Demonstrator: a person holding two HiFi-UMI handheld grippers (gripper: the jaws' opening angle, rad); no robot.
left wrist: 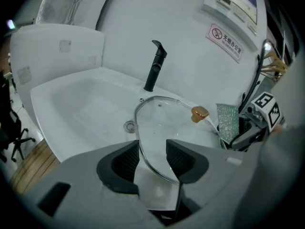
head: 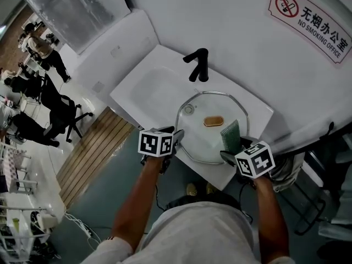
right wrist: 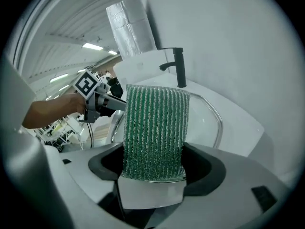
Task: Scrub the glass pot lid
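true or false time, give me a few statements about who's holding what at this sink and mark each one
1. The left gripper grips the glass pot lid by its rim. True.
2. The right gripper has nothing between its jaws. False: they clamp a green scrub pad.
3. The faucet behind the lid is black. True.
4. The knob on the lid is blue. False: it is amber-brown.

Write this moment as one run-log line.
left gripper: grips glass pot lid rim | right gripper: grips green scrub pad | lid: held above sink
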